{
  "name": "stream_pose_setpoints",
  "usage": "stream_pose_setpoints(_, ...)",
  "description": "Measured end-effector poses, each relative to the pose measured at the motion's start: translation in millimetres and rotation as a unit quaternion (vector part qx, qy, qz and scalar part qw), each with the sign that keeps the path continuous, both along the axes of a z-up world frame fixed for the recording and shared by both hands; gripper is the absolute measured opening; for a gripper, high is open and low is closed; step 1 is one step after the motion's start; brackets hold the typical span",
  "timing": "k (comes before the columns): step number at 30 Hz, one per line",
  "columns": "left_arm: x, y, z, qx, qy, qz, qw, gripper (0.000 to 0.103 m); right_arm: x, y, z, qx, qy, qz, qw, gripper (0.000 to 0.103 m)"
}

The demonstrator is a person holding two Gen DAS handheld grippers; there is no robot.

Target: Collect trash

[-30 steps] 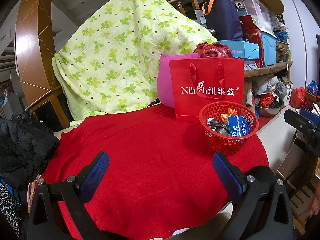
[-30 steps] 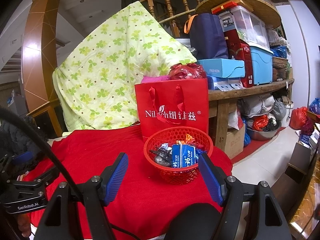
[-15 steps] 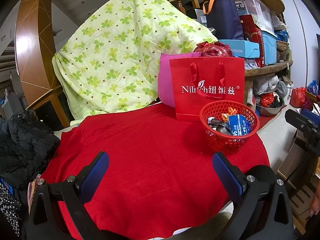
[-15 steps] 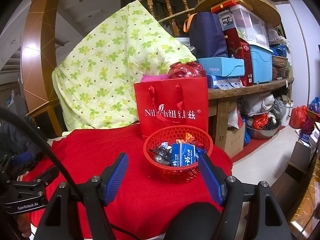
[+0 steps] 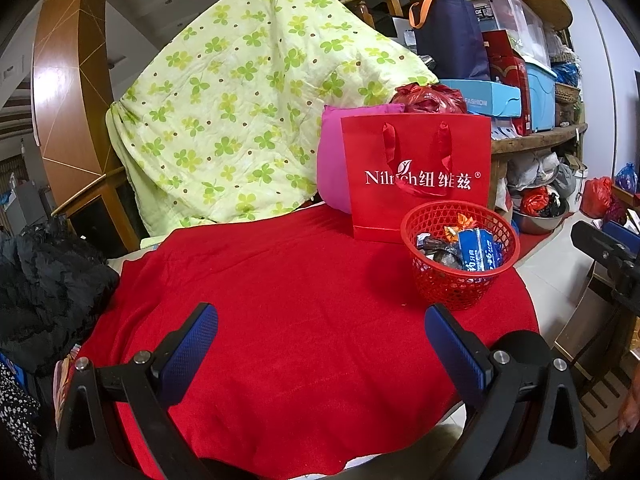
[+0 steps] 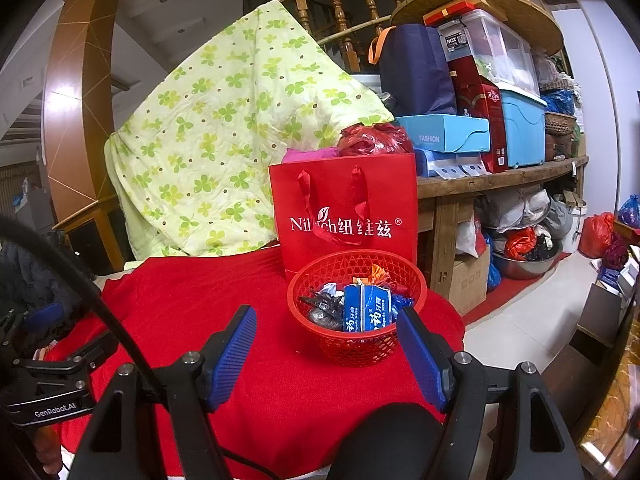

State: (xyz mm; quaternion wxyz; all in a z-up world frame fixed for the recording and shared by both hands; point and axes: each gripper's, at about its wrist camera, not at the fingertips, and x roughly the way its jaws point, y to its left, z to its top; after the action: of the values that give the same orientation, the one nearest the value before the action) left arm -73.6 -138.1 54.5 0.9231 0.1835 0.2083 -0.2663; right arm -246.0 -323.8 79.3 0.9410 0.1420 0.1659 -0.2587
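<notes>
A red mesh basket (image 5: 460, 284) (image 6: 356, 344) stands on the red cloth (image 5: 300, 320) (image 6: 192, 304) at its right side. It holds a blue toothpaste box (image 5: 480, 250) (image 6: 368, 312), dark foil wrappers (image 6: 324, 308) and an orange wrapper (image 6: 376, 274). My left gripper (image 5: 322, 344) is open and empty over the cloth, left of the basket. My right gripper (image 6: 326, 344) is open and empty, just in front of the basket. The left gripper's body also shows at the left edge of the right wrist view (image 6: 48, 376).
A red paper bag (image 5: 416, 172) (image 6: 346, 216) stands right behind the basket, a pink cushion (image 5: 332, 160) and green clover quilt (image 5: 248, 120) behind it. A black garment (image 5: 44, 280) lies at the cloth's left edge. A cluttered wooden shelf (image 6: 500, 176) is at the right.
</notes>
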Motion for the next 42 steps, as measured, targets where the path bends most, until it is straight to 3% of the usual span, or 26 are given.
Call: stream_pose_setpoints(42,1.6,1.4,-2.0,0.005,0.004,-0.001,1.0,0.102,-2.5,3.5,-0.5,0.003,-0.007,-0.008,1.0,0.076)
